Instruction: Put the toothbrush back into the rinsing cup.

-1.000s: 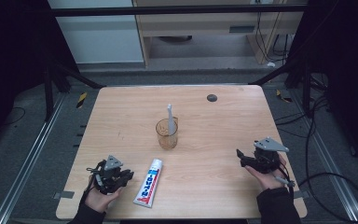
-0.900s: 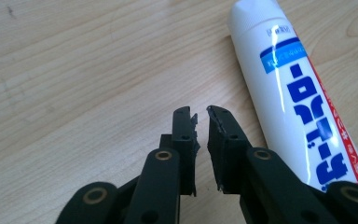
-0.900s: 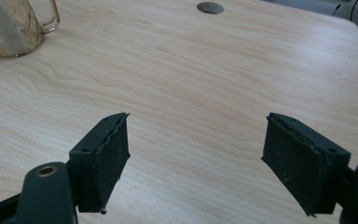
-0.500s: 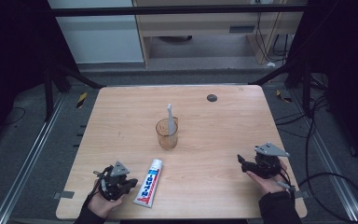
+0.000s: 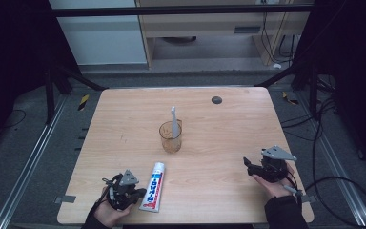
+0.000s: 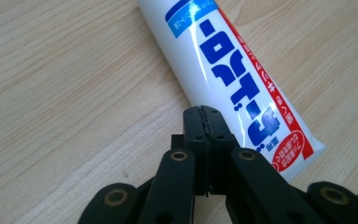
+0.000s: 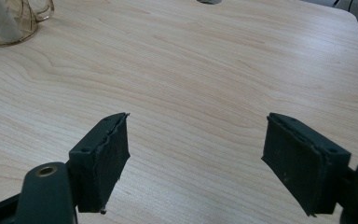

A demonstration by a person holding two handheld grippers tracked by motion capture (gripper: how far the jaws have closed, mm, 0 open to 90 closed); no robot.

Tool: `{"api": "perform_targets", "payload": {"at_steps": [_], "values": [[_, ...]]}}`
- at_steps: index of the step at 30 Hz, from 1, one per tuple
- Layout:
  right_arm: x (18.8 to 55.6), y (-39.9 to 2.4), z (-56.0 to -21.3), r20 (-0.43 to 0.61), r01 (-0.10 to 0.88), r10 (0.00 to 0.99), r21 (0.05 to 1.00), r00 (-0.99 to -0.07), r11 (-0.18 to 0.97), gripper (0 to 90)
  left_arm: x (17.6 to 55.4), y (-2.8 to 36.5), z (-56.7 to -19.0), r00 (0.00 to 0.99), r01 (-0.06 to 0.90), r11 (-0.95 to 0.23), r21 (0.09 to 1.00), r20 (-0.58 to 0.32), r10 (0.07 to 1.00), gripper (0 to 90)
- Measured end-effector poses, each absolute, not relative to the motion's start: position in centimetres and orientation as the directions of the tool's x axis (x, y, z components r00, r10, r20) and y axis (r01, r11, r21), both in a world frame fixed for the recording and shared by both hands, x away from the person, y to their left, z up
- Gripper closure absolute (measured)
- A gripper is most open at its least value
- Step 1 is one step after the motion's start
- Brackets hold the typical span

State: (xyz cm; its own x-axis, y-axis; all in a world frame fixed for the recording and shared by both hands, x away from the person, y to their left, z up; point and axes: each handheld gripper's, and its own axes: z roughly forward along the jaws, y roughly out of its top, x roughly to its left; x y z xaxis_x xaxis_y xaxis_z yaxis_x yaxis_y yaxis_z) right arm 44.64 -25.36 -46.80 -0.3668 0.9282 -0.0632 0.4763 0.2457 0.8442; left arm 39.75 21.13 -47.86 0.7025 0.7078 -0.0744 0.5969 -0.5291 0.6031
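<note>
Pale wooden table (image 5: 228,143) on a dark frame, with grey floor around it. Near the middle, a glass cup (image 5: 170,137) with a white stick-like thing (image 5: 174,121) standing in it, maybe a toothbrush, too small to tell. Farther back, a dark round mark (image 5: 216,99) on the wood. At the front edge, on the left side, a toothpaste tube (image 5: 153,187) lying flat, cap end toward the cup and flat crimped end toward the person. Just beside that crimped end, the left gripper (image 5: 140,193), held low over the table. From the left gripper view (image 6: 205,121), pads pressed fully together with nothing between them, and the tube (image 6: 233,70) passing along their right side, touching or almost touching, hard to say which. Well apart at the right side of the table, the right gripper (image 5: 248,167), jaws spread wide and empty above bare wood (image 7: 196,154), the cup (image 7: 9,23) far off at its upper left. Judged as the approach to picking up the tube, with no grasp made yet. For the next move, probably: open the left jaws, shift them across the tube body so one pad comes on each side, then close gently, because of the soft, slippery tube.
</note>
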Motion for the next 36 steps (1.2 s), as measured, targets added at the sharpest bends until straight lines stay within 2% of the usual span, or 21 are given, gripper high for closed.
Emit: {"api": "perform_targets", "payload": {"at_steps": [36], "values": [[45.0,-25.2,-47.3,-0.057,0.493,0.928,0.834,-0.369,0.247,22.2,40.4,15.8,-48.2,0.784,0.507,-0.590,0.628,-0.052,0.619,89.8]]}}
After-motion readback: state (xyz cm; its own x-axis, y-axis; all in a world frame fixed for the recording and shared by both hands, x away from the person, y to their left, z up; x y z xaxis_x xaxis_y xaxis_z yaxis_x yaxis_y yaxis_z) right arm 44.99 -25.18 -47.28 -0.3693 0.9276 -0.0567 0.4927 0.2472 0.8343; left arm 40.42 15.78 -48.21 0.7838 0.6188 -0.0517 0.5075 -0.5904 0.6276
